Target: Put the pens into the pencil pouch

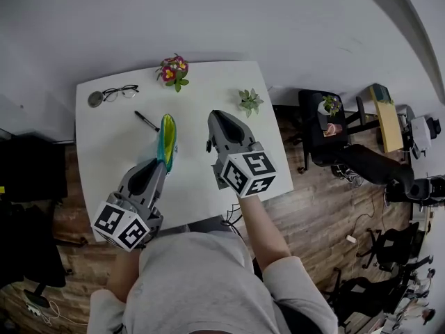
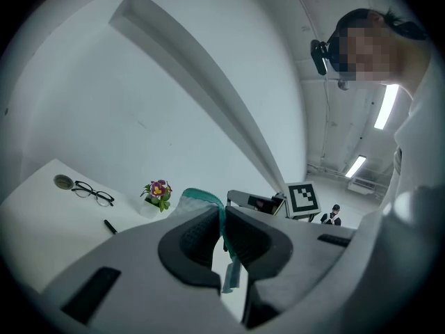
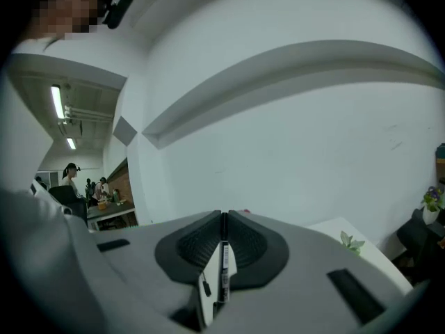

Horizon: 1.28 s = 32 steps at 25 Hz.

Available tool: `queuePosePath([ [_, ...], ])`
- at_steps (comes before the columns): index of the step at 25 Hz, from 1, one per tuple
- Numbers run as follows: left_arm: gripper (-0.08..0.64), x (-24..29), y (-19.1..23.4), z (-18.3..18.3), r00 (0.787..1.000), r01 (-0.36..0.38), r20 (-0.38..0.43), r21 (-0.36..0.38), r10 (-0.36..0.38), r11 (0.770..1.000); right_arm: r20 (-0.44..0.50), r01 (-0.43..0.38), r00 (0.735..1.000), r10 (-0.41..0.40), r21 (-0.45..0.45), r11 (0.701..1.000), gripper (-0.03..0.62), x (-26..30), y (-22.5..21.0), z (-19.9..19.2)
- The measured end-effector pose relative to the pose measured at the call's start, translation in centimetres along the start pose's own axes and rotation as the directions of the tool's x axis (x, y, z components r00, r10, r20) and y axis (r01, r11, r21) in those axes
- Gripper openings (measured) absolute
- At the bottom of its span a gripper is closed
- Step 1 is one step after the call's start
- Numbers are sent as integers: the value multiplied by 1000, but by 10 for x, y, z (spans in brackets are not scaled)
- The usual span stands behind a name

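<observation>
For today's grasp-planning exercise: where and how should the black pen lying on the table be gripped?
Grip the black pen mid-barrel, coming down from above with the jaws across its width. It lies flat and slanted on the table, thin and long, so probably only its long sides can be pinched.

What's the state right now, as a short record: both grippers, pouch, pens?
left gripper: shut on pencil pouch, held up over table
right gripper: shut on pen
loose pen: lying on table, near glasses
pens inside pouch: cannot tell
</observation>
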State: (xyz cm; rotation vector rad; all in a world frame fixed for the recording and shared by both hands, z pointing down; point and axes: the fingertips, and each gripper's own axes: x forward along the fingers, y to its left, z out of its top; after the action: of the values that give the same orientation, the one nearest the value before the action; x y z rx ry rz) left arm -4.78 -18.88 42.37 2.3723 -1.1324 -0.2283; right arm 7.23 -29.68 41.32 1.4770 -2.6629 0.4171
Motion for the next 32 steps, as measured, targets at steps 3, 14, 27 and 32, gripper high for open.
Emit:
queuePosePath([
  [3,48,-5,-3,2,1000,9,-2,24,-9,1000,100,-25,995,25,-1,1000,51,-10,20,29],
  [14,48,-18,-18,6,1000,29,-9,125,-28,992,377,-185,908,181,-27,982,51,-35,95,116],
  [27,48,-42,-35,24,994,77,63,106,-84,991,391,-313,873,292,-12,950,51,-35,143,98],
  [32,48,-47,-35,31,992,74,90,106,-84,992,304,-353,886,350,-48,934,51,-31,157,74],
])
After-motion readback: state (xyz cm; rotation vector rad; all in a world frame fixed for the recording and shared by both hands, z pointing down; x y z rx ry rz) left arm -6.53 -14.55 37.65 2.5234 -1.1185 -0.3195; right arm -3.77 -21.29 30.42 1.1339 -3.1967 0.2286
